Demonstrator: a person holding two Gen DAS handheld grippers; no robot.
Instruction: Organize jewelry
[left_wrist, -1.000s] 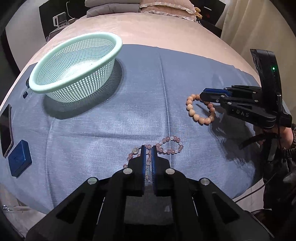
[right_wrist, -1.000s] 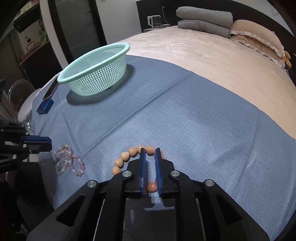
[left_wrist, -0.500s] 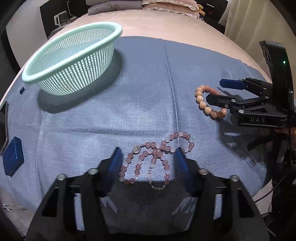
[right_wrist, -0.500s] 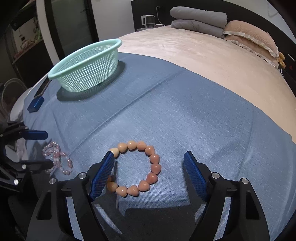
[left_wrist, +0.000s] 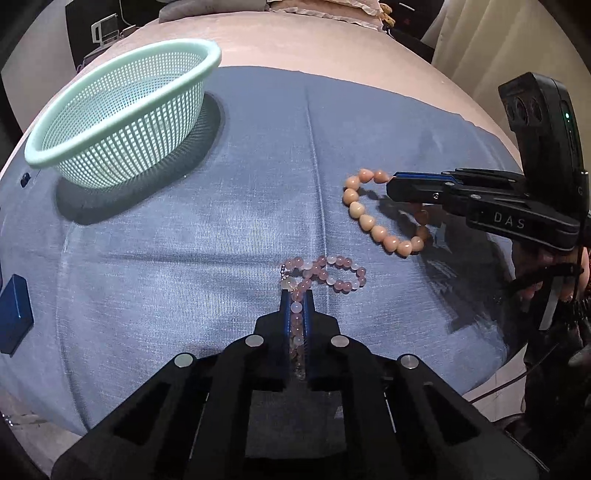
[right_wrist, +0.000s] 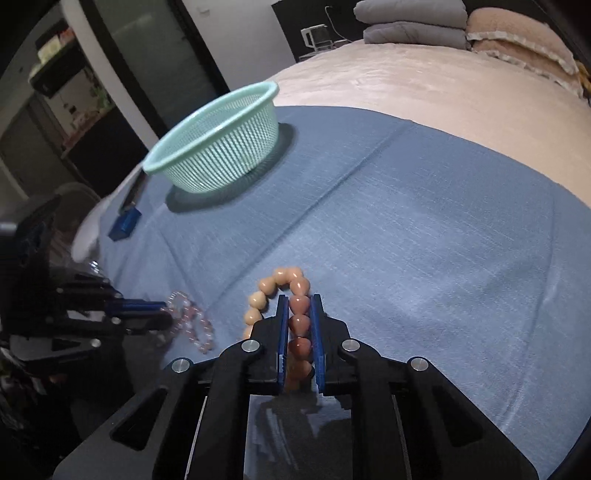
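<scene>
Both grippers have closed: left gripper (left_wrist: 296, 295) clamps pink bracelet (left_wrist: 325, 273), right gripper (right_wrist: 299, 301) apparently orange bracelet (right_wrist: 291, 295).

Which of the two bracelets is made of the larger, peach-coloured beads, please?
The peach bracelet clamped in the right gripper; the pink bracelet in the left gripper has smaller, paler beads.

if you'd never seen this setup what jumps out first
Two bead bracelets on the blue cloth, each pinched between a gripper's fingers: the pink bracelet in the left gripper up close, the peach bracelet in the right gripper. Behind them, at far left, stands a mint mesh basket.
</scene>
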